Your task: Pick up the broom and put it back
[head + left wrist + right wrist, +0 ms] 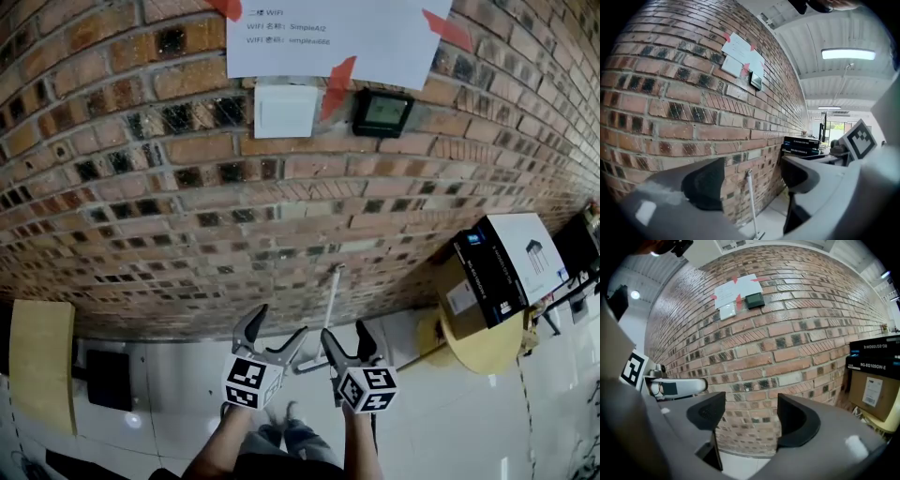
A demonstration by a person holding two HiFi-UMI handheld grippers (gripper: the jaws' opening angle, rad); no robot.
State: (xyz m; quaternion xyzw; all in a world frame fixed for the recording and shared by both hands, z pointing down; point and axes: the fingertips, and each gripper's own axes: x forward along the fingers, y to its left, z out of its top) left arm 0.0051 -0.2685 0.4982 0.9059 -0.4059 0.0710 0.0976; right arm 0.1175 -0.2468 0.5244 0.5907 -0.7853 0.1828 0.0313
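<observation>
The broom (330,311) is a thin white stick that leans against the brick wall, with its lower end on the pale floor. Both grippers hover side by side just in front of it. My left gripper (279,325) is open with nothing between its fingers, and it stands a little left of the stick. In the left gripper view the broom (751,201) shows beyond the gap of the left gripper (751,180), apart from the pads. My right gripper (345,333) is open and empty too. In the right gripper view the right gripper (747,420) faces bare brick.
The brick wall (187,206) carries a taped paper notice (328,33), a white switch (286,111) and a small black panel (382,112). Stacked boxes (511,267) sit on a round wooden table (487,354) at the right. A wooden board (42,375) stands at the left.
</observation>
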